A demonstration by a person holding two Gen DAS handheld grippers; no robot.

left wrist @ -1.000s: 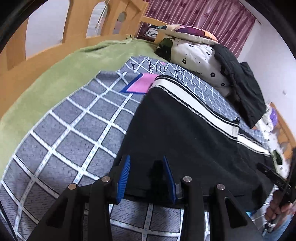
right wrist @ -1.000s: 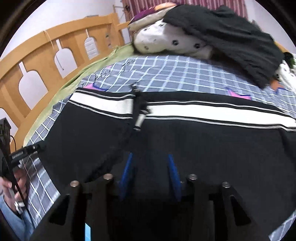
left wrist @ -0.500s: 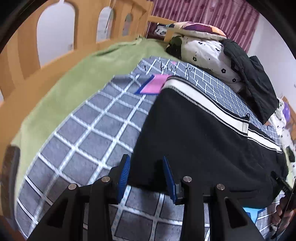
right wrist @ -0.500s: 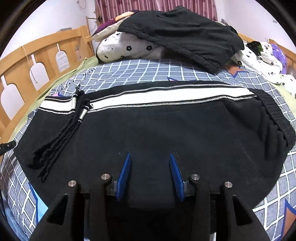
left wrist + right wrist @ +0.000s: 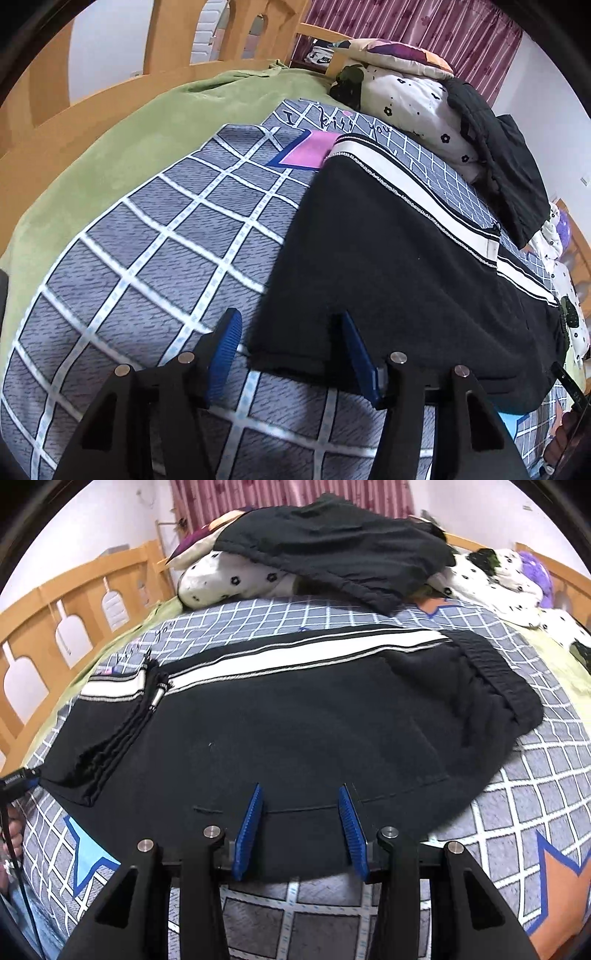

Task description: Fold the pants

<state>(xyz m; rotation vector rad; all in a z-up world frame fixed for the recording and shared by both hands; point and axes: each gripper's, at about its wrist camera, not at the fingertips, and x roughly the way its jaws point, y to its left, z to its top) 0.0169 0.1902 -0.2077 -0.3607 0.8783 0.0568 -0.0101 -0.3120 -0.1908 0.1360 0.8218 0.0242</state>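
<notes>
The black pants (image 5: 303,716), trimmed with a white side stripe (image 5: 295,657), are spread flat on a bed covered by a grey checked blanket (image 5: 155,236), filling the centre of the right wrist view and the right half of the left wrist view. In the left wrist view, the left tool (image 5: 291,343) is seen at the lower centre of the frame, its blue pads (image 5: 225,343) apart and opening; the near corner of the pants lies between them, yet it is not pressed by either pad. In the right wrist view, the right tool (image 5: 301,819) is seen at the lower centre, its pads standing apart over the near edge of the pants, with nothing clamped. A drawstring (image 5: 155,698) with a metal tip lies across the pants at the left of that frame. Behind, at the top of both views, a second dark garment (image 5: 332,542) is draped over flower-print pillows (image 5: 229,579). A wooden bed rail (image 5: 55,602) is seen at the upper left, and a green sheet (image 5: 122,140) runs along it.
</notes>
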